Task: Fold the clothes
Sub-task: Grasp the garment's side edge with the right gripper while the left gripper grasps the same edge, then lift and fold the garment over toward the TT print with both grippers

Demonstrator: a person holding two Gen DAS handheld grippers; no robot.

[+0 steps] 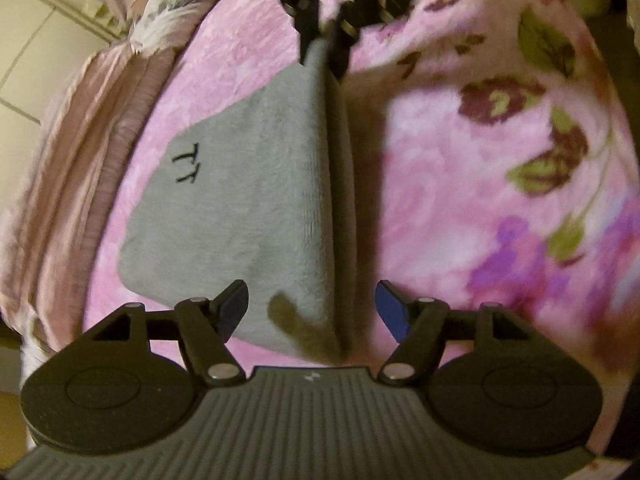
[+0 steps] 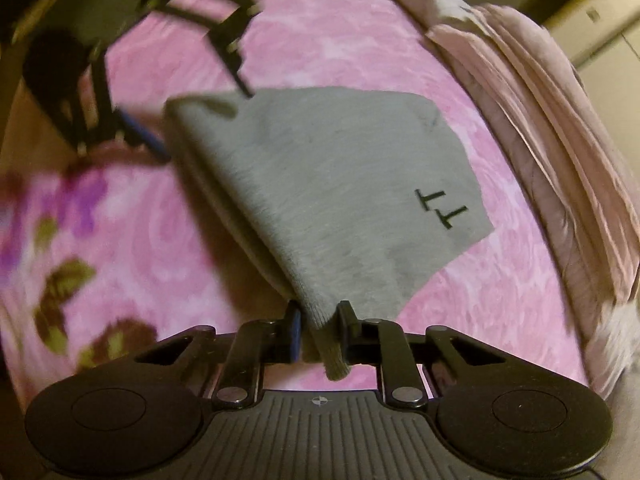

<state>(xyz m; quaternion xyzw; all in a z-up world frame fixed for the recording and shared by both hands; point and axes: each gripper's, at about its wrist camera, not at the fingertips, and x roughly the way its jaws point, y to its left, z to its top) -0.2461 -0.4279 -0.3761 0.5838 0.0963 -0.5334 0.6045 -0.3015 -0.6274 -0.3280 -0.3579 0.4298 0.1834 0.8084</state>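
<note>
Right wrist view, nearest first: the right gripper has its two black fingers drawn in tight on one corner of a folded grey knit garment. A ribbed tip of the cloth pokes out below the fingers, toward the camera. From this pinch the garment fans away and widens, its doubled edge running up and to the left, toward the left gripper at the far end. Black "TT" lettering sits near the garment's right edge.

Left wrist view, nearest first: the left gripper stands wide open, blue-padded fingers spread to either side of the garment's near end and not touching it. The fold ridge runs straight ahead along the gripper's axis, so the garment's long axis points from one gripper to the other. At the far end the right gripper is seen clamped on the narrow corner. The "TT" lettering lies left of the ridge.

The garment rests on a pink plush blanket with purple flowers and green leaves. Its flat part lies on the blanket; the ridge looks slightly raised. Farther out, a crumpled pale pink sheet bunches along the blanket's edge. No containers. Both views show motion blur.
</note>
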